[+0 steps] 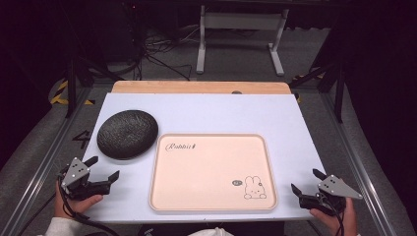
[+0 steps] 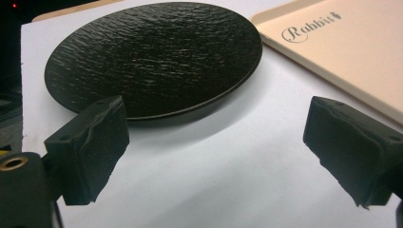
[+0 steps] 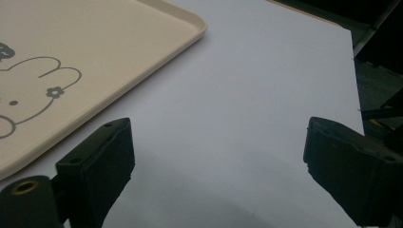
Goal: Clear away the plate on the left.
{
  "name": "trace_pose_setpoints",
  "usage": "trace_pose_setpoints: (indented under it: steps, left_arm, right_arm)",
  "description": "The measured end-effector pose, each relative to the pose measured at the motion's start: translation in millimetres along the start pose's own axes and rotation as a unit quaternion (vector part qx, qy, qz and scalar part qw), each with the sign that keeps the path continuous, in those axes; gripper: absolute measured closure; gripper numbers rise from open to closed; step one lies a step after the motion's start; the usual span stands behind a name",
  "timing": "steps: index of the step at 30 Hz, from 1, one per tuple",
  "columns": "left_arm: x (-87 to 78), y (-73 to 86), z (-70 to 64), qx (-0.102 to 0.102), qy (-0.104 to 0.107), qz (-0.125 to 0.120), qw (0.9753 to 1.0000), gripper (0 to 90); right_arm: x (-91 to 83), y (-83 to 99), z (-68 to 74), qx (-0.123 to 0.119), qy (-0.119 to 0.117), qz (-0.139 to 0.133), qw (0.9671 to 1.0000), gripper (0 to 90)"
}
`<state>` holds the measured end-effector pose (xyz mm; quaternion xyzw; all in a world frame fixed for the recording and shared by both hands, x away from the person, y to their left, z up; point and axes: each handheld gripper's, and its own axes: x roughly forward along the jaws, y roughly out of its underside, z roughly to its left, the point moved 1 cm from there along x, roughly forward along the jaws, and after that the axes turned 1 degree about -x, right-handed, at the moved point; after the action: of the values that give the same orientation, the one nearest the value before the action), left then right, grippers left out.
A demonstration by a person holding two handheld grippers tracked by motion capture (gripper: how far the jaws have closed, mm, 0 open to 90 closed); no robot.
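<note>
A black textured plate [image 1: 127, 133] lies on the white table top at the left, just beyond my left gripper [image 1: 102, 168]; in the left gripper view the plate [image 2: 154, 57] sits ahead of the wide-apart jaws. A cream tray [image 1: 213, 172] with a rabbit drawing and "Rabbit" lettering rests in the middle, empty. My left gripper [image 2: 216, 152] is open with nothing between its jaws. At the front right corner my right gripper [image 1: 306, 182] also stands open over bare table, with the tray's corner [image 3: 95, 52] to its left. My right gripper [image 3: 216, 156] holds nothing.
The white table top [image 1: 206, 110] ends in a wooden strip [image 1: 201, 87] at the back. Metal rails [image 1: 44, 157] run along both sides. A white stand [image 1: 241, 34] and cables lie on the floor beyond. The table's right edge [image 3: 354, 71] is near my right gripper.
</note>
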<state>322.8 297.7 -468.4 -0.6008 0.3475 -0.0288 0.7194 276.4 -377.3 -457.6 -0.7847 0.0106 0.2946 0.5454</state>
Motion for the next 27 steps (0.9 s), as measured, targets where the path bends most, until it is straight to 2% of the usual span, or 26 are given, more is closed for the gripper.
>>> trace_pose_setpoints:
  steps: [9,13,16,17,18,21,23,24,25,27]
  left_arm:
    - [2.1,-2.7,-5.0,0.011,0.013,0.003,0.9998,9.9]
    - [3.1,-4.3,-3.5,0.015,0.002,0.010,0.9998,10.2]
    - [6.9,-7.0,-4.4,0.036,-0.015,0.029,0.9988,11.8]
    - [8.1,-9.3,-5.5,0.050,-0.022,0.036,0.9978,13.1]
    - [8.1,-9.3,-5.5,0.050,-0.022,0.036,0.9978,14.3]
    - [11.9,-17.2,-9.8,0.091,-0.044,0.050,0.9937,15.6]
    - [17.9,-21.8,-13.8,0.110,-0.046,0.060,0.9911,16.1]
    - [22.5,-24.7,-16.7,0.129,-0.059,0.076,0.9870,16.6]
    - [26.2,-27.1,-17.8,0.144,-0.065,0.083,0.9840,17.1]
    - [32.5,-30.7,-17.7,0.144,-0.061,0.090,0.9835,18.3]
  right_arm:
    - [-4.2,-1.8,2.3,-0.001,0.007,-0.002,1.0000,10.5]
    - [-2.2,-1.7,2.9,-0.003,0.007,0.003,1.0000,10.5]
    - [-2.2,-0.6,1.6,-0.002,0.007,0.003,1.0000,10.5]
    - [-2.3,-0.2,1.1,-0.001,0.006,0.002,1.0000,10.5]
    - [-2.3,-0.2,1.1,-0.001,0.006,0.002,1.0000,10.5]
    - [-2.3,0.1,1.0,-0.001,0.005,0.003,1.0000,10.5]
    - [-1.8,-0.3,1.9,-0.002,0.004,0.004,1.0000,10.5]
    - [-1.3,-0.8,2.4,-0.004,0.003,0.004,1.0000,10.6]
    - [-1.2,-1.1,3.0,-0.005,0.004,0.005,1.0000,10.5]
    - [-1.1,-1.1,3.0,-0.005,0.004,0.006,1.0000,10.5]
